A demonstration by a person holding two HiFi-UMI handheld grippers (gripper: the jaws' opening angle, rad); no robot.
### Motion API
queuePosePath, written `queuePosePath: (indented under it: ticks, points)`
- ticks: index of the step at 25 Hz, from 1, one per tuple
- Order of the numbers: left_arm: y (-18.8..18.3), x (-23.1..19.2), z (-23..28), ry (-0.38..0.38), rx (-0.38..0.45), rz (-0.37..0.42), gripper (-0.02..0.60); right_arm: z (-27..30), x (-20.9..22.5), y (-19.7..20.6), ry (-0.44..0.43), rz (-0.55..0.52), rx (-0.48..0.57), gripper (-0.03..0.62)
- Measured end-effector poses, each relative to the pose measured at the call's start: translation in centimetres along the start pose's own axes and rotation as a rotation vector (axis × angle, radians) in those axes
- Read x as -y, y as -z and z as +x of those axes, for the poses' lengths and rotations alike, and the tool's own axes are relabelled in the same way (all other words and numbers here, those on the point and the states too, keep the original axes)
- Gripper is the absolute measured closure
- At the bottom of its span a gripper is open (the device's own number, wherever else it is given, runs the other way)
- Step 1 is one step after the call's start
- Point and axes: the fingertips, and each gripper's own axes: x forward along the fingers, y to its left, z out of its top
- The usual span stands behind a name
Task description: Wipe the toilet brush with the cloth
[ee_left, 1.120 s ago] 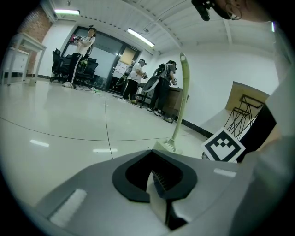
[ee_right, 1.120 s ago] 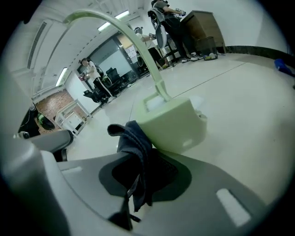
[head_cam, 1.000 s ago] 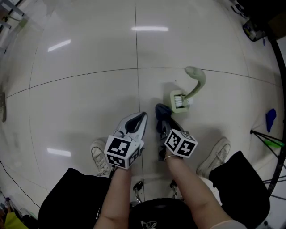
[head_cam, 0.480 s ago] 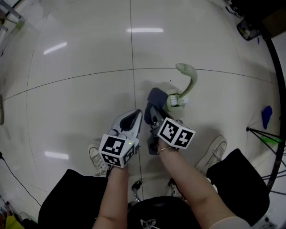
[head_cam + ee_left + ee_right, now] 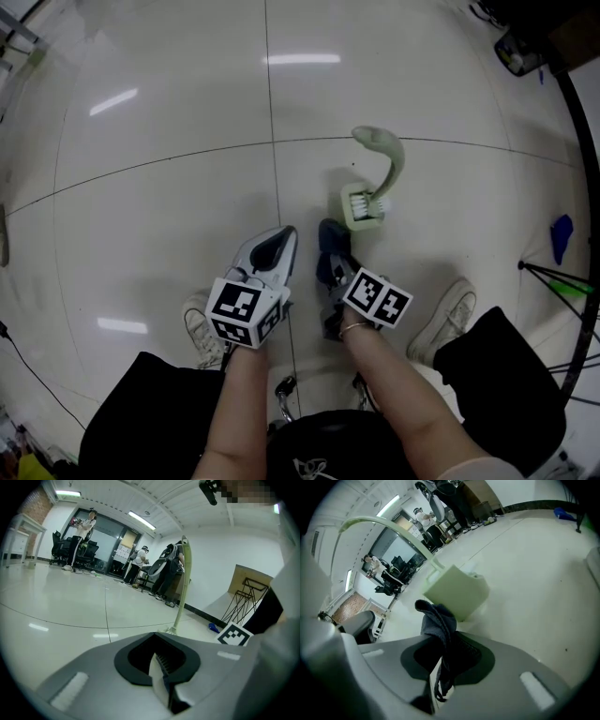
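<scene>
- Toilet brush (image 5: 364,205) stood on the tiled floor (image 5: 169,112) ahead of both grippers, pale green head down and curved handle rising above it. Nothing held it.
- Right gripper (image 5: 331,255) was clamped on the dark cloth (image 5: 328,236). In the right gripper view the cloth bunched up out of the jaws, near the brush head but apart from it.
- Left gripper (image 5: 278,244) had its jaws together on nothing. It sat just beside the right one, well short of the handle.
- Main risk: a sideways push from the cloth would likely tip the free-standing brush or skate it across the glossy tile. My call: brace the handle with the left gripper first.
- Second risk: the pinch looked to be on a narrow fold of cloth. Drag against the bristles could pull it out of the jaws.
- Third risk: the cloth wad was small and floppy. It might only brush one face of the head and miss the handle.
- Minor: the gripper body could hit the head before the cloth did, knocking it over.
</scene>
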Motion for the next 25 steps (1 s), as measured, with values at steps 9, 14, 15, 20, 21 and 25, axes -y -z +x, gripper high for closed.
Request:
queuePosePath:
  ticks: [9,14,15,20,21,25]
  points:
    - [-10.2,0.2,1.8,-0.033,0.138,0.058,0.575,-5.5,-8.1,-3.7,-0.129,-0.532,0.137,0.523]
    - [-20.7,2.0,-0.3,-0.028,0.215,0.114,0.575,-14.4,-10.5,-12.3,-0.055,-0.606,0.335,0.523]
    - [-22.9,2.3,-0.9,-0.031,0.236,0.135,0.575,-15.9,-11.2,-14.5,-0.053,-0.597,0.383,0.523]
    - [-28.2,4.6,-4.2,-0.079,0.257,0.26,0.575,-21.0,-16.0,-21.1,-0.126,-0.649,0.492,0.523]
    - [-28.4,5.3,-4.5,-0.075,0.242,0.282,0.575,-21.3,-17.5,-21.6,-0.165,-0.662,0.491,0.523]
    - [-28.5,7.8,-5.0,-0.015,0.235,0.294,0.575,-22.0,-23.5,-22.2,-0.308,-0.743,0.47,0.523]
